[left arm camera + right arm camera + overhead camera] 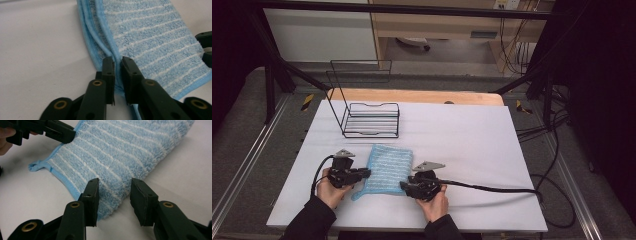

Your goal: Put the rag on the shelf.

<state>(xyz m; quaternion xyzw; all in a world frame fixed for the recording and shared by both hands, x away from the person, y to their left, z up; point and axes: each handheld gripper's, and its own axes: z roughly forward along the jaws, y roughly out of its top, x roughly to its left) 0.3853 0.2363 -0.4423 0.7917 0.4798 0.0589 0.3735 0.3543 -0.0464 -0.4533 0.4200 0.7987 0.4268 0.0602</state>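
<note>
We see the left hand-held gripper (118,62) nearly pressed together, pinching the folded hem of the blue striped towel (387,167). The right hand-held gripper (114,192) stands spread around the towel's near corner, without pressing. The towel lies flat on the desk (472,135) between them.

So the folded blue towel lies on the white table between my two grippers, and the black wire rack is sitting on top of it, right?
Not quite. The folded blue towel does lie on the white table between the left gripper and right gripper, but the black wire rack stands apart from it, farther back on the table. The high view shows this.
</note>
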